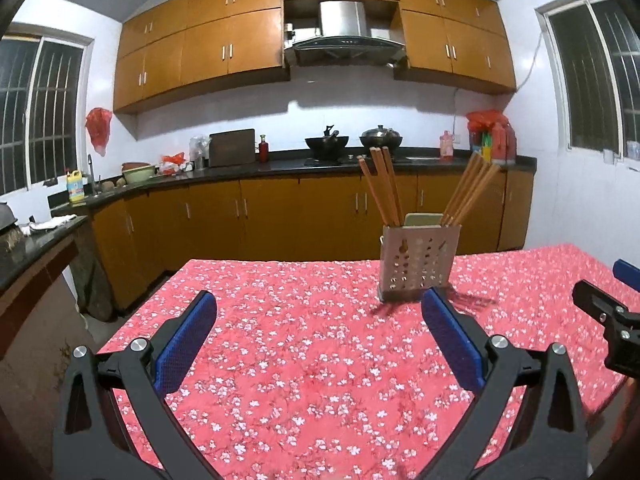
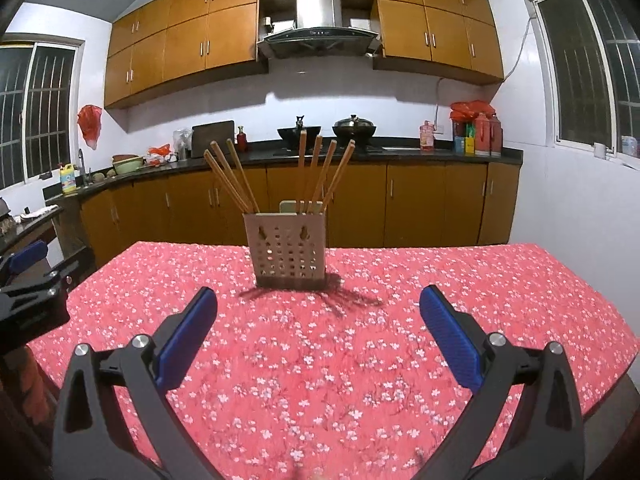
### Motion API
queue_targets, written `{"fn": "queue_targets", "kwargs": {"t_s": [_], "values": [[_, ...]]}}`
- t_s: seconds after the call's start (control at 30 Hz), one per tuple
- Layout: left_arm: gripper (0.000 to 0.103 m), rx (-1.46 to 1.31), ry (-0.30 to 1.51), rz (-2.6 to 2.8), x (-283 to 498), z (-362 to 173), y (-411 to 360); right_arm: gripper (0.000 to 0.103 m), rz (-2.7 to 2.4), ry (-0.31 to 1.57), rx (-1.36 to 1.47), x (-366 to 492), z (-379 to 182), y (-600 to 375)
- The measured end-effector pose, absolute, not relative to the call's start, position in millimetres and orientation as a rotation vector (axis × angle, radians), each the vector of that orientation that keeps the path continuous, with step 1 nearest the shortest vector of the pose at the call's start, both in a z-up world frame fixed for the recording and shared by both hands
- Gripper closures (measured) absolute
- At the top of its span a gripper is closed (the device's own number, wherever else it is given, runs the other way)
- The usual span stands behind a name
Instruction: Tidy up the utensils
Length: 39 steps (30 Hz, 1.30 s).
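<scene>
Both the left gripper point(image 1: 318, 338) and right gripper point(image 2: 318, 334) have fingers spread wide, holding nothing. The perforated holder point(image 2: 286, 250) of chopsticks point(image 2: 322, 170) stands mid-worktop point(image 2: 480, 300), slightly far; a careless reach could tip it.

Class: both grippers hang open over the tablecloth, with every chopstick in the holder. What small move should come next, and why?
Probably none beyond drawing back: the chopsticks all stand in the perforated holder, and the left gripper and right gripper are open and hold nothing.
</scene>
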<state>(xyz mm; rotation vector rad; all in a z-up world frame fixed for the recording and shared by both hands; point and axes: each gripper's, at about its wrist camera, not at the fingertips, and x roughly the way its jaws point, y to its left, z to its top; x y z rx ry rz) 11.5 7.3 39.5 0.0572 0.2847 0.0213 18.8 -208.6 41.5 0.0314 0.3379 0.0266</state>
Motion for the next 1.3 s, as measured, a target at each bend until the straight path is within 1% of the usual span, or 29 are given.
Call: {"fn": "queue_targets", "kwargs": {"t_s": [0.5, 1.3], "values": [[0.002, 0.046, 0.332, 0.018, 12.8, 16.7, 5.3, 0.004, 0.024, 0.411, 0.06, 29.0, 24.4, -213.4], [0.002, 0.047, 0.34, 0.026, 12.6, 11.6, 8.7, 0.004, -0.009, 0.398, 0.043, 28.1, 19.4, -213.1]]}}
